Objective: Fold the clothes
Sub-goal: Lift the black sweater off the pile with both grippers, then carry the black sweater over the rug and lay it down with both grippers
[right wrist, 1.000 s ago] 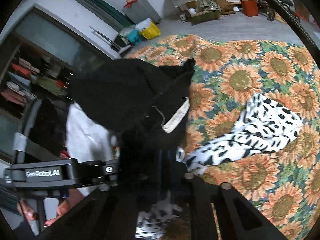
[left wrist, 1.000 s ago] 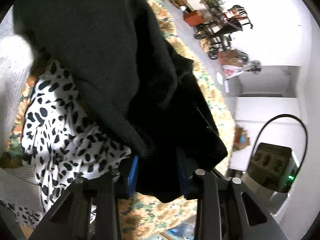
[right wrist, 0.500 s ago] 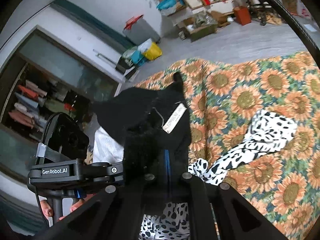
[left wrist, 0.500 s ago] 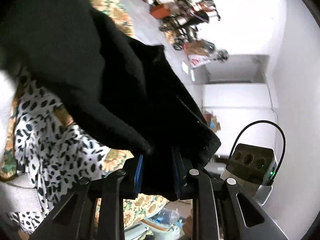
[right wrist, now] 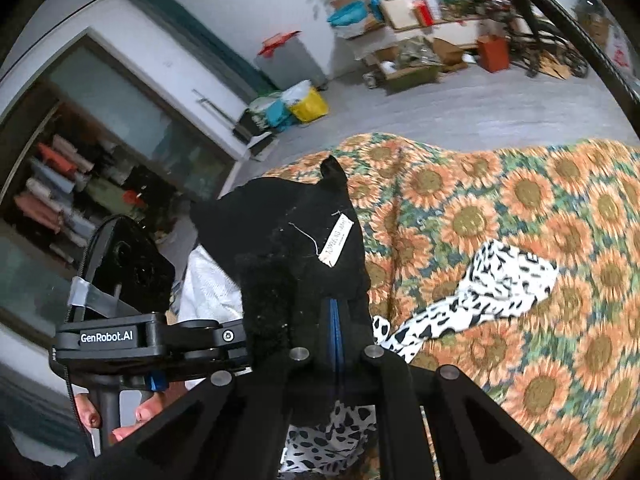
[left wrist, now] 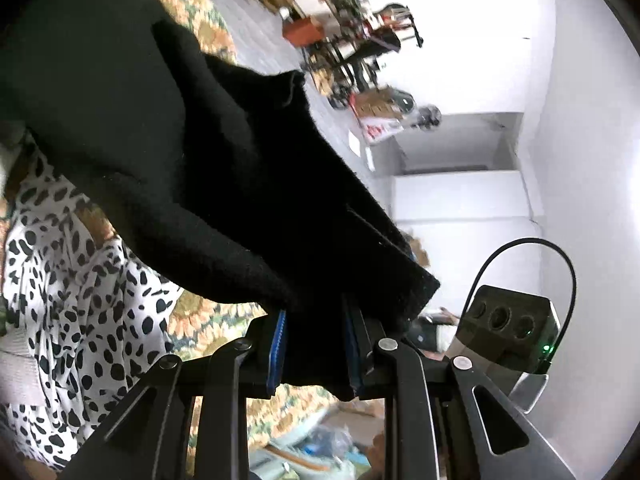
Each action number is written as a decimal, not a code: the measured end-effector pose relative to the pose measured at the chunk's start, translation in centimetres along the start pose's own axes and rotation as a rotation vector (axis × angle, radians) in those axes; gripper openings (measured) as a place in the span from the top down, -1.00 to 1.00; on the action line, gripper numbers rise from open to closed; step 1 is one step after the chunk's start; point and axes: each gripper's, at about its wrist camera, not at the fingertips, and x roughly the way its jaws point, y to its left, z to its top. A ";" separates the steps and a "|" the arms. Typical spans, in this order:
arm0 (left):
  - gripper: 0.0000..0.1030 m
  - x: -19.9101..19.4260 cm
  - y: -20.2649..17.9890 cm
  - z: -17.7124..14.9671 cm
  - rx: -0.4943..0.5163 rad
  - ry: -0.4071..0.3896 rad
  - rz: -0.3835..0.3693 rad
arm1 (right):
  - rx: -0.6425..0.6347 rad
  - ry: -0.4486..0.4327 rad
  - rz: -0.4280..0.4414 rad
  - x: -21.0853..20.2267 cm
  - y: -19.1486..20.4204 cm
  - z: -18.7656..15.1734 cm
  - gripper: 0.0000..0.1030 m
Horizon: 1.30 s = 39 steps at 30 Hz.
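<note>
A black garment [left wrist: 208, 152] hangs between both grippers, lifted above the sunflower bedspread [right wrist: 520, 208]. My left gripper [left wrist: 316, 344] is shut on a thick fold of its edge, the blue pads pressing the cloth from both sides. My right gripper [right wrist: 334, 320] is shut on another part of the same black garment [right wrist: 288, 248], whose white label [right wrist: 336, 240] faces the camera. The left gripper [right wrist: 160, 340] also shows at the left of the right wrist view. A black-and-white spotted garment [right wrist: 492, 284] lies on the bedspread below, also seen as the spotted garment [left wrist: 80, 280].
A white cloth [right wrist: 208, 288] lies by the black garment. The grey floor [right wrist: 460, 104] lies beyond the bed. Boxes and shelves [right wrist: 416, 40] stand along the far wall. An open wardrobe [right wrist: 60, 184] is at the left. A person's fingers [right wrist: 120, 420] hold the left gripper's handle.
Both grippers have risen with the black garment, which now hangs higher above the bedspread. The left gripper's pads have closed in on the fold. More of the room shows.
</note>
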 end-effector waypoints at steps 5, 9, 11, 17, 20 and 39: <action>0.54 2.0 -3.7 -1.5 -0.011 -0.133 0.019 | -0.108 -0.006 0.113 -2.2 -2.7 1.7 0.86; 0.53 6.3 -7.7 -3.4 0.019 -0.179 0.080 | -0.181 -0.026 0.140 -5.3 -6.4 1.7 0.86; 0.54 10.2 -9.5 -4.2 0.031 -0.154 0.091 | -0.167 -0.036 0.130 -6.9 -9.1 0.9 0.86; 0.54 20.2 -13.5 -8.1 0.070 -0.037 0.077 | -0.070 -0.069 0.033 -14.2 -17.4 -2.3 0.86; 0.54 25.1 -16.4 -9.9 0.110 0.052 0.056 | 0.011 -0.106 -0.025 -19.0 -21.3 -3.8 0.86; 0.08 43.0 -16.8 -13.5 0.092 0.481 0.175 | 0.318 -0.027 -0.405 -27.1 -32.5 -13.5 0.41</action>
